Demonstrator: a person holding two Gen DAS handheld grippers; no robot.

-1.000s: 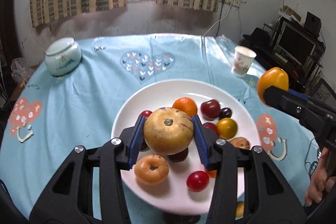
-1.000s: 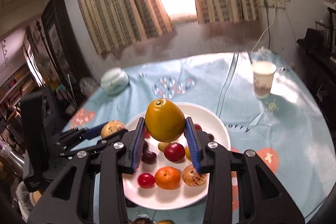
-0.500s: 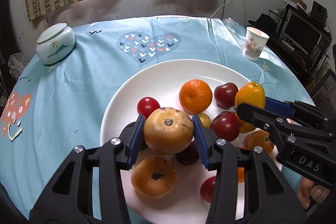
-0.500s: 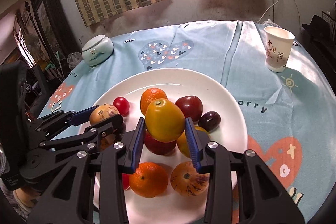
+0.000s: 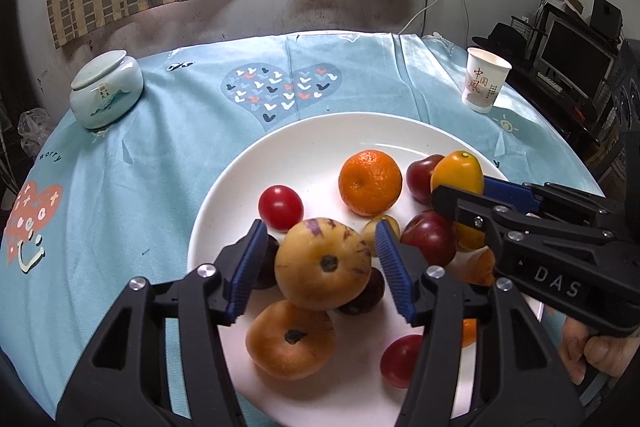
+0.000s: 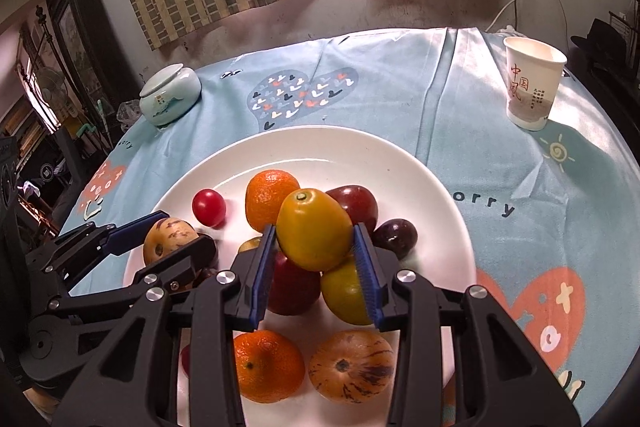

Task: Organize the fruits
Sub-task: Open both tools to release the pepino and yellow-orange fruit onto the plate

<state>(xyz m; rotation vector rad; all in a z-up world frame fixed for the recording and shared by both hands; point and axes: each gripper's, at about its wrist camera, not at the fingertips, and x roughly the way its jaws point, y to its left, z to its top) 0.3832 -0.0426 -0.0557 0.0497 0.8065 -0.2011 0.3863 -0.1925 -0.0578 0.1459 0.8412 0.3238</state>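
Observation:
A white plate (image 5: 320, 143) on the blue tablecloth holds several fruits. A yellow purple-streaked fruit (image 5: 323, 265) rests on top of darker fruits, between the fingers of my left gripper (image 5: 319, 231). Its jaws are opening, and both blue pads stand a little off the fruit. My right gripper (image 6: 315, 230) is shut on a smooth yellow-orange fruit (image 6: 310, 219), which sits low over a red plum (image 6: 294, 287) and a yellow-green fruit (image 6: 346, 293) in the pile. The right gripper (image 5: 460, 187) also shows at the right of the left wrist view.
A mandarin (image 5: 370, 183) and a cherry tomato (image 5: 280, 207) lie farther back on the plate. A pale lidded ceramic jar (image 5: 106, 91) stands at the far left, a paper cup (image 5: 486, 85) at the far right. A person's hand (image 5: 592, 351) grips the right tool.
Both grippers came down over the plate with their fruits. The left jaws have spread, letting go of the streaked fruit onto the pile. The right jaws still grip the yellow-orange fruit.

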